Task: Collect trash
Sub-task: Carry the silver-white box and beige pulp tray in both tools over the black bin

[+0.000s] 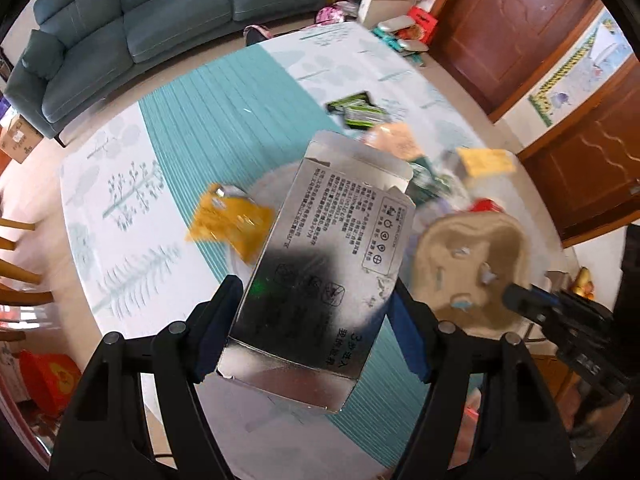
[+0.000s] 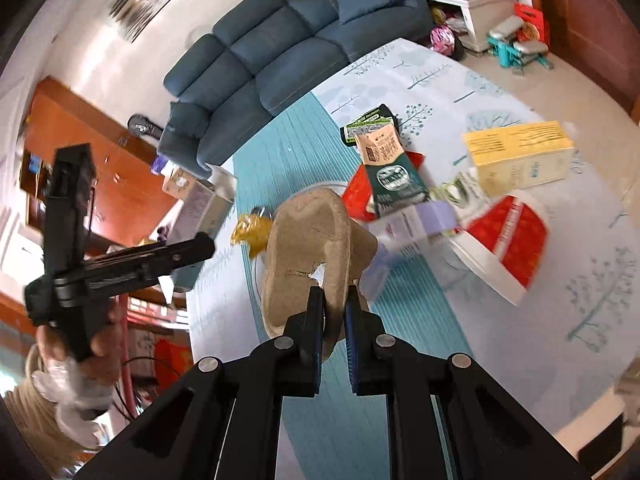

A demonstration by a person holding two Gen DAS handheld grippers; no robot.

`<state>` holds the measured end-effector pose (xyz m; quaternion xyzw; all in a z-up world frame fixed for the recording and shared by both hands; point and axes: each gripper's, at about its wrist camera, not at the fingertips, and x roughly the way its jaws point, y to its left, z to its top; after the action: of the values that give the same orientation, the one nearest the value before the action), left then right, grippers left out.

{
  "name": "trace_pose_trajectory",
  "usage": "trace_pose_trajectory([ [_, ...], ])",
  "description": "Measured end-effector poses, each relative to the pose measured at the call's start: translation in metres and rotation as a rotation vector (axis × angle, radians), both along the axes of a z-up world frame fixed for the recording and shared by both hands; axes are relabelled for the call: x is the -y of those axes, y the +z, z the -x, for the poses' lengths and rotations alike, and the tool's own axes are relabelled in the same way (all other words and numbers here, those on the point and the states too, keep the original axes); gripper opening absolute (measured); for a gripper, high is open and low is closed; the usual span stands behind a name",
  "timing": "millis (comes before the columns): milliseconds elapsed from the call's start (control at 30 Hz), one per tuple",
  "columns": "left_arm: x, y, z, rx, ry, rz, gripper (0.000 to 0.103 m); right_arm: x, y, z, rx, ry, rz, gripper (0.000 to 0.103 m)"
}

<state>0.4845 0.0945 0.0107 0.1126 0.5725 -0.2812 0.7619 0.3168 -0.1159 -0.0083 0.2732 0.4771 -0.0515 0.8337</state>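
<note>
Right now each hand has a piece of trash lifted clear of the table (image 1: 168,160), so what matters is how each piece sits in its fingers before it is carried off. The left gripper (image 1: 316,336) has its fingers spread wide and pinching a flattened silver box (image 1: 324,248) across its narrow width, one pad on each long edge. The box's long axis runs straight out ahead of the fingers, tilted a little to the right, so most of it hangs past the grip. The right gripper (image 2: 334,312) has its fingers pressed nearly together on the rim of a brown pulp cup tray (image 2: 316,240), which stands up and forward from the pads with its hollow side turned left.

No bin or bag shows in either view, so I cannot tell which way the drop-off lies. The pieces left on the cloth, a yellow wrapper (image 1: 230,220), a green carton (image 2: 394,180), a yellow box (image 2: 520,156) and a red-and-white packet (image 2: 508,240), lie ahead and mostly nearer the right hand; only the yellow wrapper is closer to the left.
</note>
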Motion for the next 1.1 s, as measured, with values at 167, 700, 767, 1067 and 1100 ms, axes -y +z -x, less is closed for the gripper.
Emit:
trace_pose_trajectory([
  [167, 0.007, 0.018, 0.075, 0.008, -0.009, 0.020, 0.069, 0.007, 0.012, 0.053, 0.013, 0.027, 0.009, 0.010],
  [700, 0.125, -0.010, 0.307, -0.029, 0.016, -0.059, 0.069, 0.110, 0.009, 0.291, 0.049, 0.081, -0.037, 0.010],
  [767, 0.138, -0.016, 0.331, -0.035, 0.012, -0.065, 0.069, 0.122, 0.004, 0.316, 0.042, 0.090, -0.043, 0.010],
  [1067, 0.176, -0.069, 0.418, -0.109, 0.019, -0.169, 0.069, 0.152, -0.062, 0.400, -0.083, 0.102, -0.100, 0.010],
  [1100, 0.178, -0.077, 0.423, -0.115, 0.016, -0.181, 0.069, 0.153, -0.071, 0.406, -0.096, 0.097, -0.105, 0.010],
])
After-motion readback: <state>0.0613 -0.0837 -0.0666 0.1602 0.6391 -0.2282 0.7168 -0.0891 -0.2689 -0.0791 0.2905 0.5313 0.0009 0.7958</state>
